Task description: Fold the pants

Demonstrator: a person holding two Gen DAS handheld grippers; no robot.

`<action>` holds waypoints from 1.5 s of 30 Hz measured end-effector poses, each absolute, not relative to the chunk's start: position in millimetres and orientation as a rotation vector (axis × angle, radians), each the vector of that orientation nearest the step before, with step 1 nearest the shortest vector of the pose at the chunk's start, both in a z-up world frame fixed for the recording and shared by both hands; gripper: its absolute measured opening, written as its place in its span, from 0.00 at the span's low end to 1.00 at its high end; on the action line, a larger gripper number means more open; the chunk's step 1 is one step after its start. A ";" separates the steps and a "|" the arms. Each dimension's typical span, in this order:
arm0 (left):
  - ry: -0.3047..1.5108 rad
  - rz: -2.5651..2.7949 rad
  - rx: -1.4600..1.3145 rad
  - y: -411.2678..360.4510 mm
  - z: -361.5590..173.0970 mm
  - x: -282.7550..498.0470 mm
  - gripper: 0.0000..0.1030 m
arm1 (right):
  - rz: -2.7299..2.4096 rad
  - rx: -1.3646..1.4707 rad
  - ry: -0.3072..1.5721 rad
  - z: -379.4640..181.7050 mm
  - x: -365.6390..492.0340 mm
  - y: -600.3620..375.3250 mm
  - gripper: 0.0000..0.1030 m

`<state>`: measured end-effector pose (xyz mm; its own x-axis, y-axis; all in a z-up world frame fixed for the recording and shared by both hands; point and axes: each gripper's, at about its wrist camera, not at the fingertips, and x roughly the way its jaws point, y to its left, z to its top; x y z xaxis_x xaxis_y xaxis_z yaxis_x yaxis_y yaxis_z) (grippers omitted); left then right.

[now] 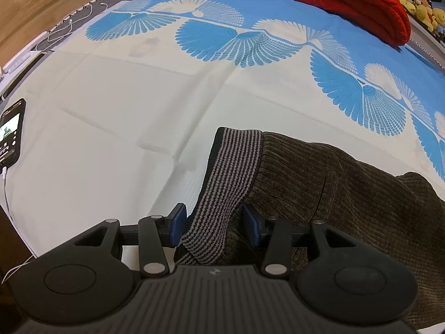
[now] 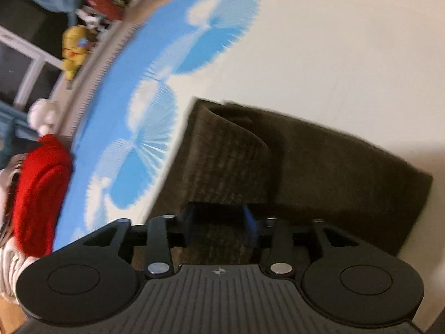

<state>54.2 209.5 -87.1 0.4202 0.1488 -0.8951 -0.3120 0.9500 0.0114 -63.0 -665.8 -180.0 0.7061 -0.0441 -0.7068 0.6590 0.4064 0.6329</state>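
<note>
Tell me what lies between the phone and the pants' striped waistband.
In the left wrist view, only bare cream bedsheet lies between the phone and the striped waistband of the pants.

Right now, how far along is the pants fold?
Early to midway. Done: the pants lie on the sheet, one fabric edge curled over. In hand: the left gripper straddles the striped waistband; the right gripper straddles brown fabric. Left: closing the fold and flattening.
</note>
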 end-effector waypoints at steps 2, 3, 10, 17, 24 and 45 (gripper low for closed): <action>1.101 0.289 -0.167 209.8 -87.1 54.0 0.48 | -0.511 1.070 0.691 -182.9 -61.7 -666.3 0.40; 1.101 0.287 -0.168 210.0 -87.1 54.0 0.48 | -0.536 1.060 0.693 -182.6 -62.2 -665.0 0.40; 1.102 0.270 -0.162 210.1 -87.7 53.3 0.50 | -0.659 1.079 0.745 -186.1 -70.2 -657.8 0.42; 1.099 0.269 -0.148 208.9 -87.5 53.3 0.50 | -0.590 1.062 0.714 -193.1 -51.4 -658.2 0.49; 1.094 0.266 -0.146 209.4 -86.8 52.0 0.50 | -0.564 1.087 0.704 -191.1 -52.8 -657.3 0.20; 1.098 0.286 -0.199 225.5 -80.7 33.6 0.07 | -0.817 0.986 0.743 -140.8 -132.5 -667.0 0.02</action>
<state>33.6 225.5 -80.7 0.4247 0.1290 -0.8961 -0.3245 0.9457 -0.0176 -132.5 -667.0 -140.8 0.4936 -0.2451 -0.8344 0.8538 0.3193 0.4113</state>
